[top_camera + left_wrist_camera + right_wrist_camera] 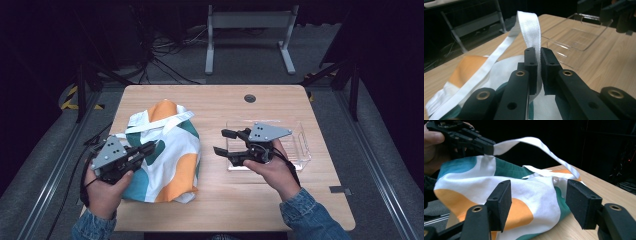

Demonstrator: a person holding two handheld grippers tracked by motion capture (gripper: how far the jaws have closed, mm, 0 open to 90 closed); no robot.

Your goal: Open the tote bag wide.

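Table point(215, 200) carries a white, orange and teal cloth bag point(170, 160) at its left and a clear plastic tray point(300, 142) at right. Left gripper point(539, 65) is clamped on the bag's white strap point(530, 27), lifting it. Right gripper point(537, 202) hovers beside the bag, jaws apart, nothing between them.

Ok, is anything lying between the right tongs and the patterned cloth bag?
Nothing: in the high view, bare wooden table separates the open right tongs from the white, orange and teal cloth bag.
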